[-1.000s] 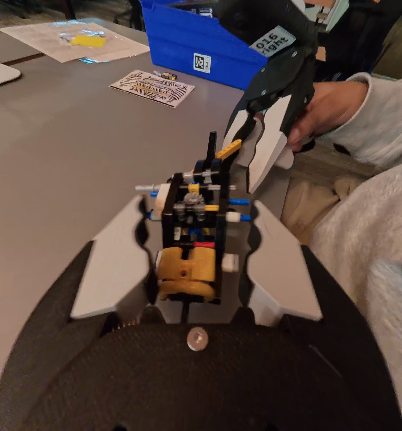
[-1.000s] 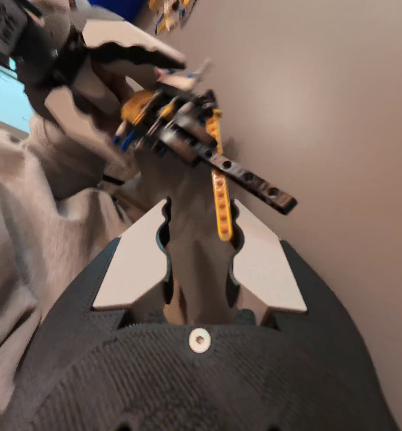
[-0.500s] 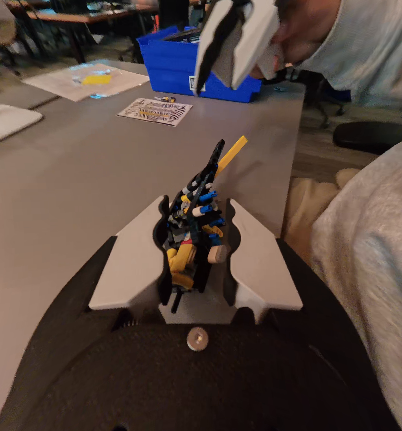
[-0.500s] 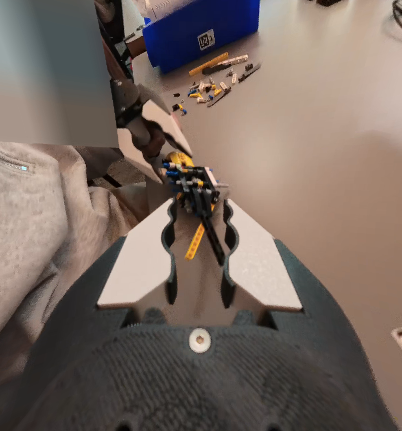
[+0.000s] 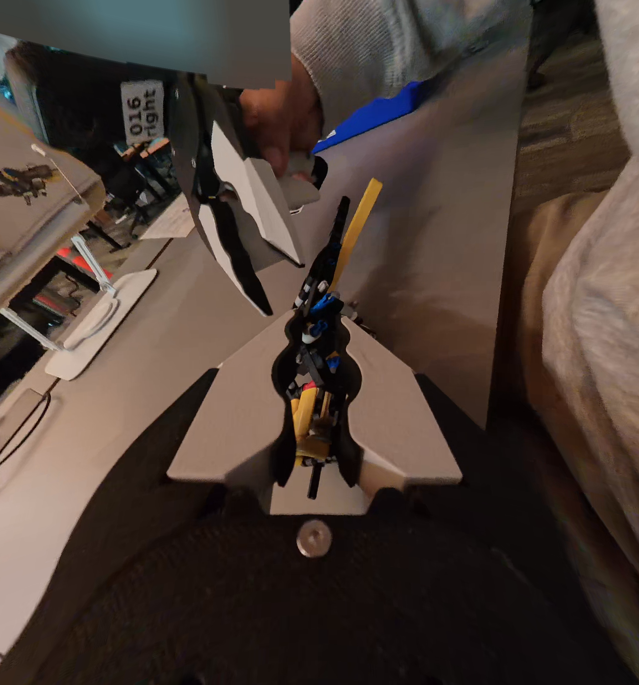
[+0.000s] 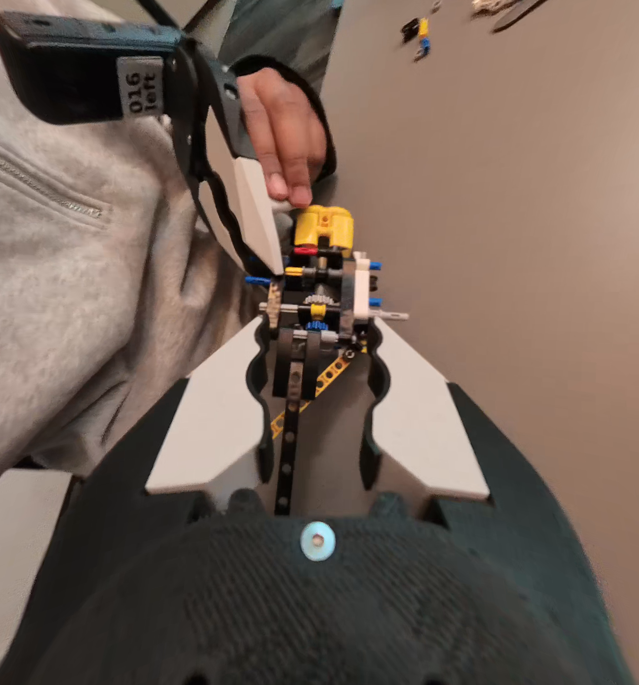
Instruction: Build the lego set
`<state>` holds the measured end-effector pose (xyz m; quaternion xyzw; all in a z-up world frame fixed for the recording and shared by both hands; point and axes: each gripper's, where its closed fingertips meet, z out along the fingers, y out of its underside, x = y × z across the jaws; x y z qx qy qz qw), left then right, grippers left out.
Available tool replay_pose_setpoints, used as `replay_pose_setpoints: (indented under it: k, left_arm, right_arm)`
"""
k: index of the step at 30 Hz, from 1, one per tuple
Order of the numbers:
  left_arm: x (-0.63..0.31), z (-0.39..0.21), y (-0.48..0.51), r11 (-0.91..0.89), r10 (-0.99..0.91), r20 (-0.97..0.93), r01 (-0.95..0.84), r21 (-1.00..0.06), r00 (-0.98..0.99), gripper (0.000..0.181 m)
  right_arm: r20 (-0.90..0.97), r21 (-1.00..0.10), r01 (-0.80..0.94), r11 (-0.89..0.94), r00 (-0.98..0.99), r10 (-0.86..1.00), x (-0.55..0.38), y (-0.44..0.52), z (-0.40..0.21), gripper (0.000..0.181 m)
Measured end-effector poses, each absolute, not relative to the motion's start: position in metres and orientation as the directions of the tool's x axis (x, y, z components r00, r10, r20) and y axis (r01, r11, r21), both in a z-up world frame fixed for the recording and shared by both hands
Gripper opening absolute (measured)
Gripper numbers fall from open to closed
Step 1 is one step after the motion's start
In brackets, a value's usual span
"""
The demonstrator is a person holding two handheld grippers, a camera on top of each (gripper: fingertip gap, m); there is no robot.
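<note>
Left wrist view: left tongs [image 5: 316, 330] clamp lego assembly [image 5: 316, 370]; right tongs [image 6: 318, 330] wide apart, empty.

A grey table [image 5: 440, 259] filled most of the room in view, under dim, warm light. A white stand base [image 5: 99, 326] rested on it, with dark desks [image 5: 140, 148] beyond and carpeted floor [image 5: 570, 129] beside the table.

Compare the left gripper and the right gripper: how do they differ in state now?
The left gripper is shut on the lego model, clamping its body; the right gripper is open, and the model's black beam lies between its fingers without being squeezed. Only the left gripper carries the model. Both have pale fingers on black bodies.
</note>
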<state>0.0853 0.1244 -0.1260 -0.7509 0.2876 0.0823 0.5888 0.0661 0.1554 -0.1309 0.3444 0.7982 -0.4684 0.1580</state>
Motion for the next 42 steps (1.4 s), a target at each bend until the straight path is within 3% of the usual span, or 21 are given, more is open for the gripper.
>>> replay_pose_setpoints:
  k: [10, 18, 27, 36, 42]
  left_arm:
    - [0.098, -0.127, 0.119, -0.077, -0.326, -0.565, -0.617, -0.783, 0.758, 0.014]
    - [0.103, -0.128, 0.112, -0.058, -0.349, -0.574, -0.629, -0.776, 0.74, 0.014]
    - [0.104, -0.129, 0.109, -0.061, -0.348, -0.579, -0.634, -0.771, 0.738, 0.014]
    - [0.111, -0.132, 0.105, -0.05, -0.369, -0.6, -0.66, -0.75, 0.71, 0.014]
    - [0.113, -0.133, 0.105, -0.046, -0.374, -0.606, -0.667, -0.744, 0.702, 0.014]
  right_arm:
    - [-0.346, -0.714, 0.575, 0.4, -0.786, 0.512, 0.084, 0.156, -0.135, 0.053]
    - [-0.335, -0.742, 0.544, 0.391, -0.807, 0.487, 0.1, 0.144, -0.139, 0.05]
    - [-0.167, -0.768, 0.458, 0.447, -0.818, 0.55, 0.101, 0.142, -0.138, 0.047]
    - [-0.213, -0.762, 0.489, 0.425, -0.809, 0.548, 0.107, 0.139, -0.136, 0.049]
    - [-0.251, -0.747, 0.513, 0.423, -0.807, 0.535, 0.11, 0.135, -0.138, 0.042]
